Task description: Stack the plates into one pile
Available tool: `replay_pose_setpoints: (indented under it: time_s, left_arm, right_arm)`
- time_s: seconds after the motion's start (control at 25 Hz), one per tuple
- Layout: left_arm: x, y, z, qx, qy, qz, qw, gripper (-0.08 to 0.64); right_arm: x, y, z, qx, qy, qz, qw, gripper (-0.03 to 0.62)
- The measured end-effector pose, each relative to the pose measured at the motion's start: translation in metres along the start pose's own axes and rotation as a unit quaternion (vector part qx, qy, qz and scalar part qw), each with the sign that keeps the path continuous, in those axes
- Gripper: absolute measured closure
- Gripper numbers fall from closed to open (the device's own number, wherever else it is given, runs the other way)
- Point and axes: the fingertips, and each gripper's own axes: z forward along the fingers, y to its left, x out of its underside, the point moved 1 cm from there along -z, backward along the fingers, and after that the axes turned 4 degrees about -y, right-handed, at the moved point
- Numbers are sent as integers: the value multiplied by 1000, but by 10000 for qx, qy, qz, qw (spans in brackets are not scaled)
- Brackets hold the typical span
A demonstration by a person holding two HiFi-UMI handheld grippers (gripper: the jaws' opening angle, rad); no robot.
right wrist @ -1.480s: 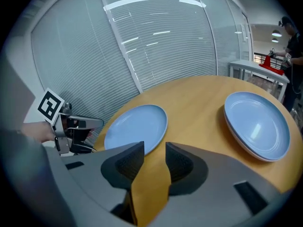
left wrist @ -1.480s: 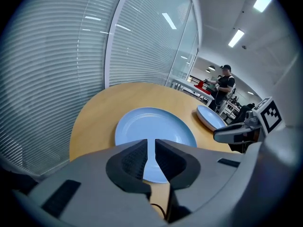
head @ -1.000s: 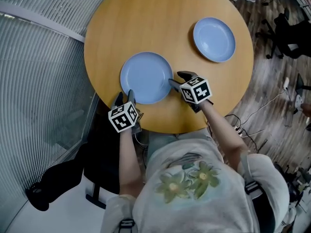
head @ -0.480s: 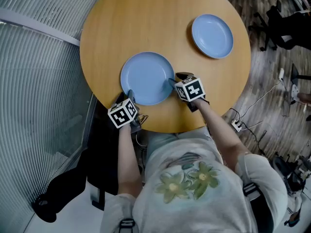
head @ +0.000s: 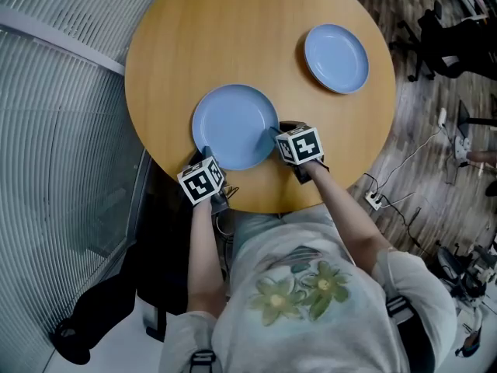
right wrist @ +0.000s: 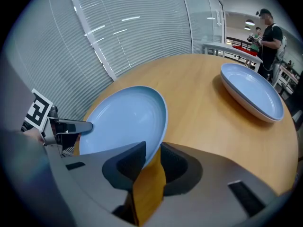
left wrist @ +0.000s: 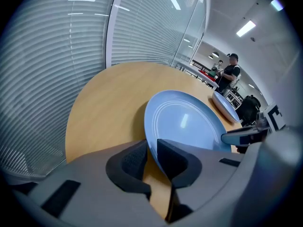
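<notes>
Two light blue plates lie apart on a round wooden table (head: 233,29). The near plate (head: 235,125) lies flat by the table's front edge; the far plate (head: 335,58) sits at the back right. My left gripper (head: 203,155) is at the near plate's front-left rim and my right gripper (head: 278,130) at its right rim. Both pairs of jaws are closing with the rim between them. In the left gripper view the plate (left wrist: 184,122) edge runs into the narrow gap of the left gripper (left wrist: 151,150). In the right gripper view the plate (right wrist: 125,117) rim lies inside the right gripper (right wrist: 151,155), with wood showing beside it.
A glass wall with blinds curves round the table's left side. Office chairs (head: 458,45) and a power strip (head: 378,200) with cables are on the wooden floor at the right. People stand far off in both gripper views. The table's edge is just under both grippers.
Both grippers have slid forward so that the near plate's rim lies between their jaws, and the jaws have narrowed. Neither plate has moved on the table.
</notes>
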Motion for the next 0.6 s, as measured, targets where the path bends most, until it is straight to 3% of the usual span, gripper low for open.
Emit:
replay_pose_setpoints:
  time_s: [0.24, 0.6]
  left_arm:
    - [2, -11, -6, -24, -47, -36, 10000, 480]
    - [1, -59, -21, -311, -257, -93, 9991, 480]
  right_arm:
    - [4, -6, -7, -176, -37, 127, 9998, 476]
    - [-7, -40, -42, -397, -231, -136, 9989, 476]
